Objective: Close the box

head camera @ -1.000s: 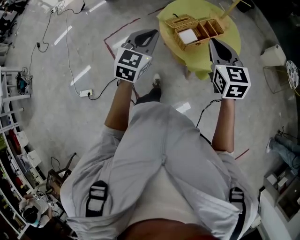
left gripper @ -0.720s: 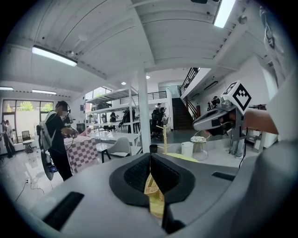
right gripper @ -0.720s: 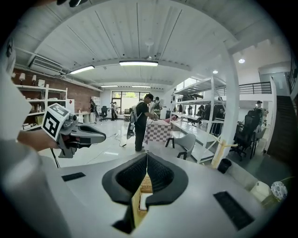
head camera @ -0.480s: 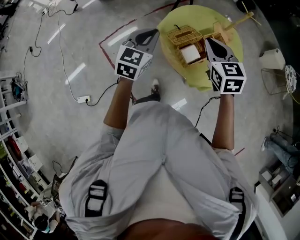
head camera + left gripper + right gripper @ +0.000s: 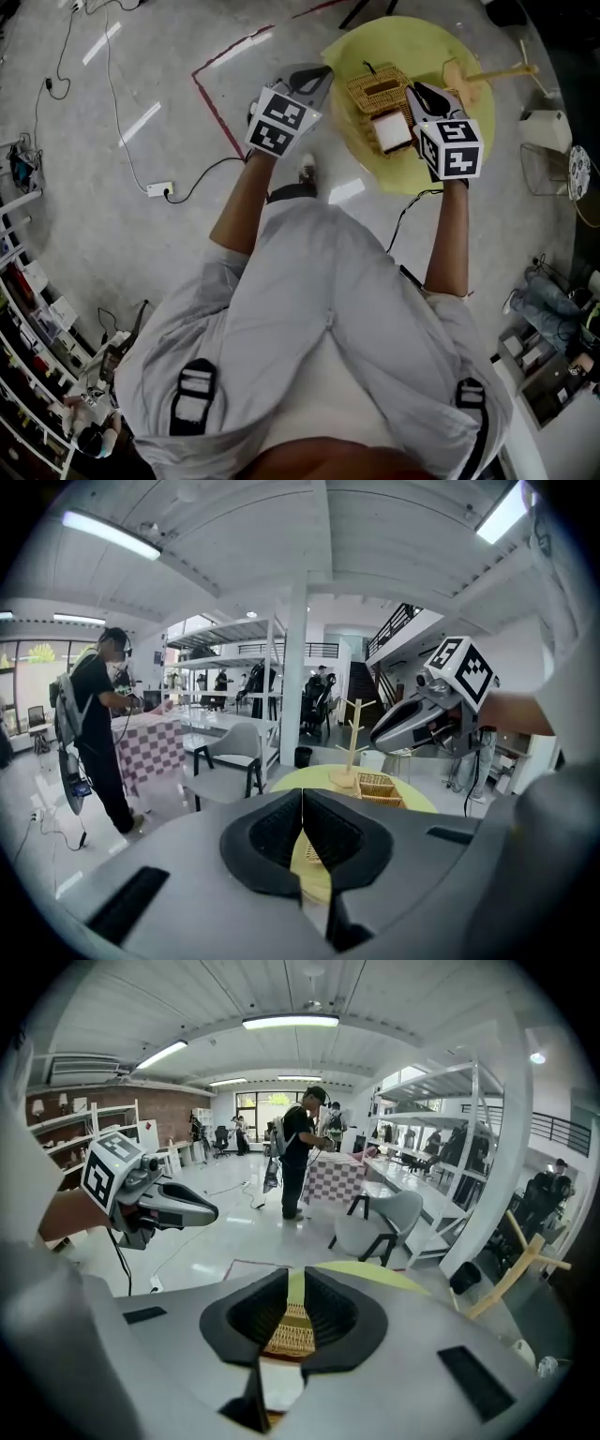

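Observation:
A wicker box [image 5: 379, 91] stands open on a round yellow table [image 5: 441, 37], with a white block [image 5: 392, 132] inside it. My left gripper [image 5: 319, 73] hangs at the table's left edge, beside the box; its jaws meet in the left gripper view [image 5: 302, 794], with nothing between them. My right gripper [image 5: 419, 91] is over the box's right side. Its jaws [image 5: 295, 1277] have just been opening and stand slightly apart on nothing. Through the gap show wicker weave [image 5: 289, 1330] and the white block [image 5: 279, 1387].
A wooden branched stand [image 5: 487, 75] sits on the table's right part. Red tape [image 5: 211, 103] marks the floor on the left, near a power strip with cables [image 5: 159, 187]. A person [image 5: 300, 1162] stands by a checked table, with a grey chair [image 5: 384, 1222] nearby.
Both grippers have moved forward and down to the yellow table. The right one has gone from the table's near edge to over the box, and its jaws have gone from shut to slightly apart.

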{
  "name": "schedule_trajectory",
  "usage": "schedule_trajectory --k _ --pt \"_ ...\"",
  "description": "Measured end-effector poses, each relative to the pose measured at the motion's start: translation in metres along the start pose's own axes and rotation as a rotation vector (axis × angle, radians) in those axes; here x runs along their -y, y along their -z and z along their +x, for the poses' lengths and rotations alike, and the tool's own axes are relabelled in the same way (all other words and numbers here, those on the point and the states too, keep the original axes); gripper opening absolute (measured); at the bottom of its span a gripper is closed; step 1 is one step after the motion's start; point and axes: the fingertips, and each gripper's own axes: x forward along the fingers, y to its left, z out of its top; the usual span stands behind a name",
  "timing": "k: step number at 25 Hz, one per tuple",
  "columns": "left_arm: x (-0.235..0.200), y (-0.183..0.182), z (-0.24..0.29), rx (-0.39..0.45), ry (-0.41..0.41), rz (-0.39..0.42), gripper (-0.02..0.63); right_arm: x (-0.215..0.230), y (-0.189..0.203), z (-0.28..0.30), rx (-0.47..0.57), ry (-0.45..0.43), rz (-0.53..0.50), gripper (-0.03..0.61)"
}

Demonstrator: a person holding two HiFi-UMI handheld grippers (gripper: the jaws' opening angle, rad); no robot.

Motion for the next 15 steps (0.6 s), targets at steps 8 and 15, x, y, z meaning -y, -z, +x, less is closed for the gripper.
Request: schedule_trajectory --k 8,15 --pt "-0.088 0.062 0.072 -0.092 0.026 -0.078 0.030 0.013 0.019 0.147 -0.164 -0.090 -0.012 0.101" --pt "-0.113 0.107 0.107 -0.156 0.059 -0.141 0.030 0.012 0.053 0.231 -0.303 -0.169 -0.010 0.121"
